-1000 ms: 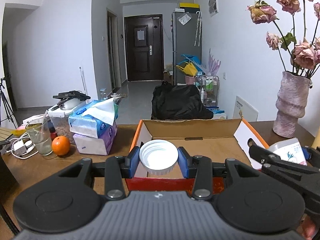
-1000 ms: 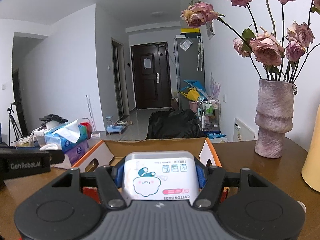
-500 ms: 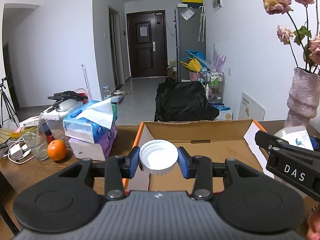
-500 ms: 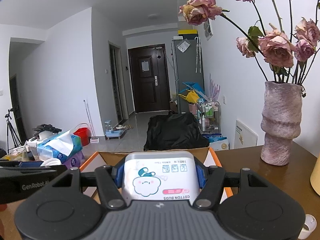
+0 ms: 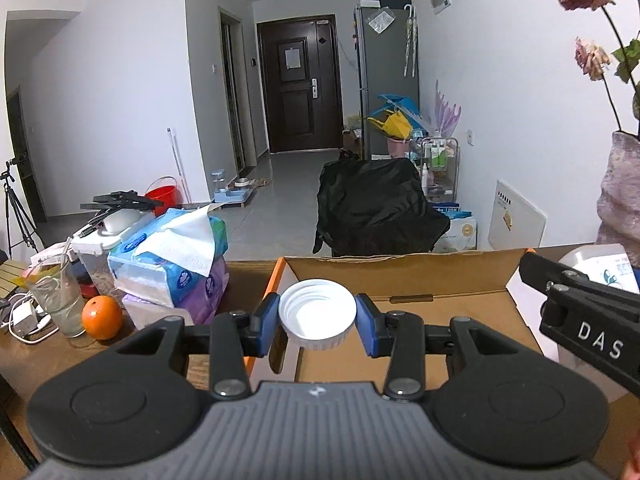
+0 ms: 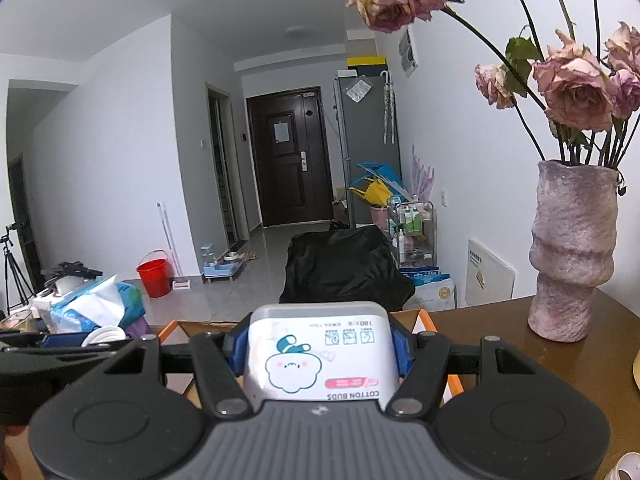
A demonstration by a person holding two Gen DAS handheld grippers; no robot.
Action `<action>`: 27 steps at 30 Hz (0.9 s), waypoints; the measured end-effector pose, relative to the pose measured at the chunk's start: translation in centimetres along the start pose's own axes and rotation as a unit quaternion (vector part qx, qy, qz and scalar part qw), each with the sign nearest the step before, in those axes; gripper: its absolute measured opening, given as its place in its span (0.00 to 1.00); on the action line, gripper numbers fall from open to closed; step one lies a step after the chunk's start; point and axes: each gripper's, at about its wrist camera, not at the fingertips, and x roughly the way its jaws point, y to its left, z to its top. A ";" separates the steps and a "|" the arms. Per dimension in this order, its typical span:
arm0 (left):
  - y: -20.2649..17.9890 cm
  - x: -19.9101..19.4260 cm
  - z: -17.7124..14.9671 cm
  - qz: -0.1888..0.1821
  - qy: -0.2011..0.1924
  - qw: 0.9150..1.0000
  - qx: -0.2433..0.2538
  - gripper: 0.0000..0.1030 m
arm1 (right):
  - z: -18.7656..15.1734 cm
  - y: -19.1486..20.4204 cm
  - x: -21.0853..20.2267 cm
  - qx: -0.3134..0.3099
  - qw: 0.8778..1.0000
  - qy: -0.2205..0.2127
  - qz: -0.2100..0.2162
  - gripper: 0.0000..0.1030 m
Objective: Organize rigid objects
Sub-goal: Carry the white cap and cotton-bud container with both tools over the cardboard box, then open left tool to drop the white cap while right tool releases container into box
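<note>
Left gripper (image 5: 317, 322): clamps round white ribbed plastic lid (image 5: 317, 314).
Right gripper (image 6: 318, 354): clamps rounded plastic box (image 6: 320, 356), label "COTTON BUDS".
Cardboard box (image 5: 400, 276): matte brown, orange edge.

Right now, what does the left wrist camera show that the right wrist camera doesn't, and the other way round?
Only the left wrist view shows the left claw shut on the white lid, the orange and the glass on the table. Only the right wrist view shows the right claw shut on the cotton buds box and the whole pink vase of dried roses. Both show the open cardboard box, the tissue packs, the dark door and the black bag.
</note>
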 end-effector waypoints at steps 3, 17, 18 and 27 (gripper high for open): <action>-0.3 1.1 0.3 0.004 0.004 1.000 0.003 0.40 | 0.2 -0.1 1.0 0.001 1.000 0.004 -0.002 0.61; -0.3 6.5 0.5 0.014 0.042 0.999 -0.011 0.40 | 0.2 -0.6 4.7 -0.006 1.000 0.026 -0.009 0.61; -0.3 6.8 0.5 0.014 0.043 0.999 -0.010 0.40 | 0.1 -0.5 4.8 -0.007 1.000 0.027 -0.010 0.61; 0.2 7.7 0.1 0.022 0.048 0.999 -0.005 0.41 | -0.2 -0.5 5.8 -0.012 0.999 0.044 -0.010 0.62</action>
